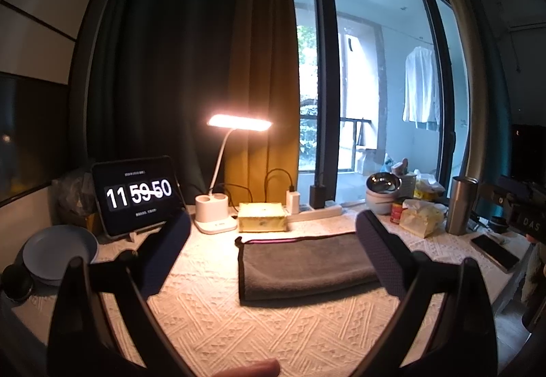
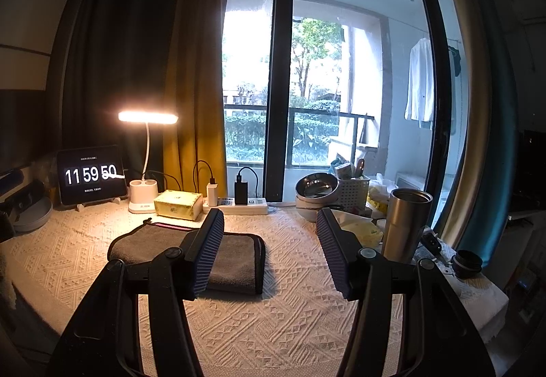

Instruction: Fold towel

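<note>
A grey towel lies folded into a flat rectangle on the cream patterned tablecloth, with a pink-trimmed edge at its far side. My left gripper is open and empty, held above the table on the near side of the towel, its right finger overlapping the towel's right end. In the right wrist view the same towel lies ahead to the left. My right gripper is open and empty, its left finger in front of the towel's middle.
Behind the towel stand a lit desk lamp, a tablet clock, a yellow box and a power strip. A plate sits at left. Bowls, a steel tumbler, tissue packs and a phone crowd the right.
</note>
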A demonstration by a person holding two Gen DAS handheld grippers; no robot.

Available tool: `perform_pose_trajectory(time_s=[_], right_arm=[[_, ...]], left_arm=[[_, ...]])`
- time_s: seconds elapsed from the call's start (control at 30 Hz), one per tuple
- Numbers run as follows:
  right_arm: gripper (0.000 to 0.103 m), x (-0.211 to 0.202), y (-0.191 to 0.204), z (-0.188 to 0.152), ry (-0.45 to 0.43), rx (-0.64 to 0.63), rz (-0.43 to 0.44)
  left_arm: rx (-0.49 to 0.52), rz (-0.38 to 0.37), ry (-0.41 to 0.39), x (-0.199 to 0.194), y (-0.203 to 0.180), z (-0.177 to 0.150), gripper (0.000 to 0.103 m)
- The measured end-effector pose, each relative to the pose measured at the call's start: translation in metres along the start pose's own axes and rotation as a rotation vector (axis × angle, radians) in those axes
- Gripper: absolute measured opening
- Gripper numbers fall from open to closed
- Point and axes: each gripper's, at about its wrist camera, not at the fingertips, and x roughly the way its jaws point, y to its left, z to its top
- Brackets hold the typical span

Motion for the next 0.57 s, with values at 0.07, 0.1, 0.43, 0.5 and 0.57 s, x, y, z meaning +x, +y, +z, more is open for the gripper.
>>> perform_pose_trajectory(time_s=[0.07, 0.1, 0.43, 0.5, 0.57], right_arm=[[0.060, 0.0000, 0.0001, -0.0001, 0.000, 0.000, 0.000], [0.060, 0.0000, 0.0000, -0.0001, 0.000, 0.000, 0.000], [0.060, 0.0007, 0.0030, 0.0006, -0.002, -0.002, 0.003], [0.060, 0.0004, 0.0055, 0.0010, -0.005, -0.002, 0.008], [0.060, 0.0013, 0.0081, 0.0016, -0.006, -0.006, 0.019]], left_arm=[[-0.001, -0.001, 0.000, -0.0002, -0.0006, -0.0003, 0.098], [-0.001, -0.002, 0.000, -0.0004, -0.0010, -0.0005, 0.098], [0.001, -0.020, -0.005, -0.0025, -0.0049, -0.0026, 0.098], [0.010, -0.025, -0.022, -0.0030, -0.0052, -0.0024, 0.098], [0.041, -0.007, -0.045, -0.0019, -0.0072, -0.0017, 0.098]])
